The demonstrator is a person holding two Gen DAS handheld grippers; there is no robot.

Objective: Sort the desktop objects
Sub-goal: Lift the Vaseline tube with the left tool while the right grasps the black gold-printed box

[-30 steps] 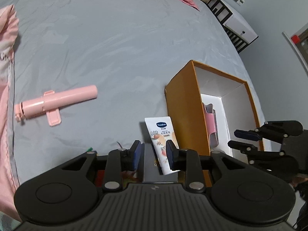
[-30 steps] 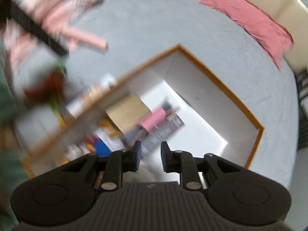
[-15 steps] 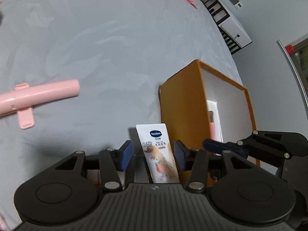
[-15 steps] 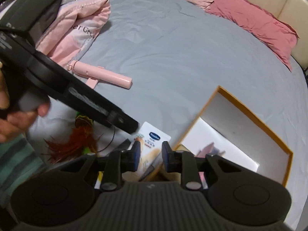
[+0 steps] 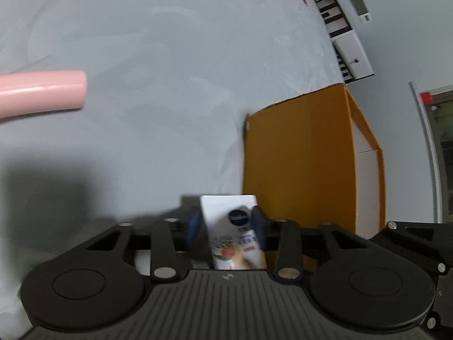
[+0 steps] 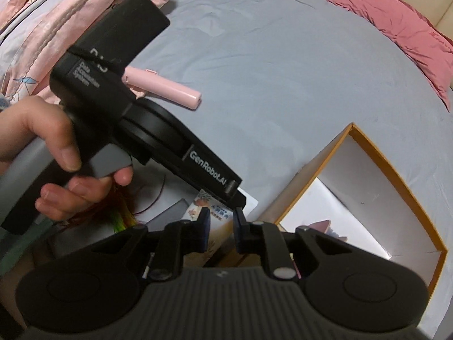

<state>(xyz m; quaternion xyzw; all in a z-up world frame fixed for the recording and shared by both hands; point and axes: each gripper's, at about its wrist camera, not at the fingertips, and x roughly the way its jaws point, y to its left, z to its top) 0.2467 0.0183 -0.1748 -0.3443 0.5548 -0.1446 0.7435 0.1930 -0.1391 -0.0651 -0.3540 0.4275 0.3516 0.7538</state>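
My left gripper has come down over a white hand-cream tube lying on the grey bedsheet; its blue-padded fingers sit close on both sides of the tube. The tube also shows in the right wrist view, under the left gripper's tip. An orange box with a white inside stands just right of the tube, and it also shows in the right wrist view. My right gripper hovers above, slightly open and empty. A pink selfie stick lies to the left; the right wrist view shows it too.
A red feathery toy and a grey flat item lie beside the tube. Pink bedding is bunched at far left, pink pillows at the back. Some items lie inside the box.
My left gripper has dropped low and forward onto the hand-cream tube, and its fingers have narrowed around it. My right gripper has swung away from the box interior and now holds steady.
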